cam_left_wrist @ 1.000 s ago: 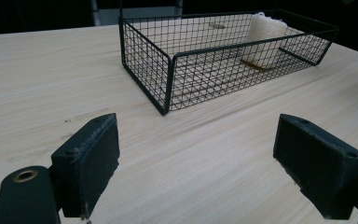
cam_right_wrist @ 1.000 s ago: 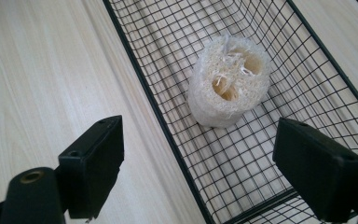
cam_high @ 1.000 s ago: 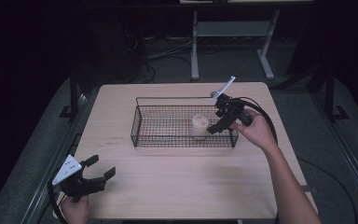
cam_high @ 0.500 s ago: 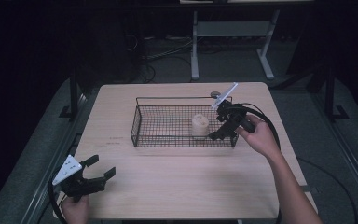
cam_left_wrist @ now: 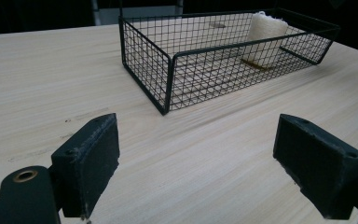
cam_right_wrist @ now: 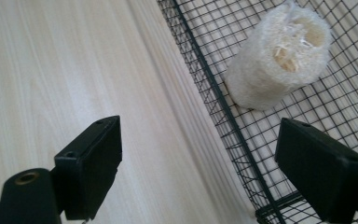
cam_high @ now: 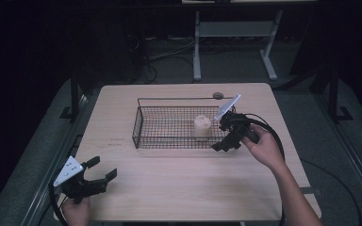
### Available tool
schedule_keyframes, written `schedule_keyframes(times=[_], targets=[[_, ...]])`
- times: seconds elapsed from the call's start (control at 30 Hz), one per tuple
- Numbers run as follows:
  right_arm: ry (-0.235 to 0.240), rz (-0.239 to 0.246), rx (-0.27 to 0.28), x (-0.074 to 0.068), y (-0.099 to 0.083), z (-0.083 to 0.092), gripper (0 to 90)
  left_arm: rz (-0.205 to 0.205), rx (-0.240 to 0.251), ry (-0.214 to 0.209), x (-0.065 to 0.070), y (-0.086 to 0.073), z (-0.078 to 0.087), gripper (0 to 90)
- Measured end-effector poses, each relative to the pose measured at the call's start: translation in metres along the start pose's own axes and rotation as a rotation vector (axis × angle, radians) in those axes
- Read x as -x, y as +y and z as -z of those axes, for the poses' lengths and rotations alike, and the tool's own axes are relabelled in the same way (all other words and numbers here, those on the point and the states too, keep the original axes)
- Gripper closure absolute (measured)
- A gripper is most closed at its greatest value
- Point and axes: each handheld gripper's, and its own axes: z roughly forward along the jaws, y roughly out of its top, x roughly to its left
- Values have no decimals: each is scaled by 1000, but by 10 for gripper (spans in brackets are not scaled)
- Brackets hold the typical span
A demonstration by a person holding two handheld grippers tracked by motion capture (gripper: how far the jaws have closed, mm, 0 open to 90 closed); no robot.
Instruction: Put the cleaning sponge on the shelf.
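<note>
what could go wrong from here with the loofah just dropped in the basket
1. The right tongs, jaws just opened and empty, hang at the wire basket near rim; pulling away carelessly could snag a jaw and drag it.
2. The loofah stands upright and looks light; a bump could tip it.

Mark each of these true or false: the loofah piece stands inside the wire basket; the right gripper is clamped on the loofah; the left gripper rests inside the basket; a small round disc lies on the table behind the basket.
1. The loofah piece stands inside the wire basket. True.
2. The right gripper is clamped on the loofah piece. False: its jaws stand open with nothing between them, beside the basket's right end.
3. The left gripper rests inside the basket. False: it is held open over the table's near left corner, well apart from the basket.
4. A small round disc lies on the table behind the basket. True.
</note>
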Motion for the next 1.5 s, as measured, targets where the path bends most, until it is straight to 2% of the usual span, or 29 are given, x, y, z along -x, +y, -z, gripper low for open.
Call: schedule_keyframes(times=[0.17,0.5,0.6,1.03,1.5], targets=[[-1,30,8,-11,-1,2,142,1,1,2,0,0,1,138],[2,56,7,-26,-8,4,142,-3,-2,3,0,0,1,138],[17,52,18,-30,-12,2,142,0,1,3,0,0,1,138],[29,59,24,-43,-30,-4,142,-2,-3,2,0,0,1,138],[60,40,26,-49,-53,-16,142,-2,-4,3,1,0,1,138]])
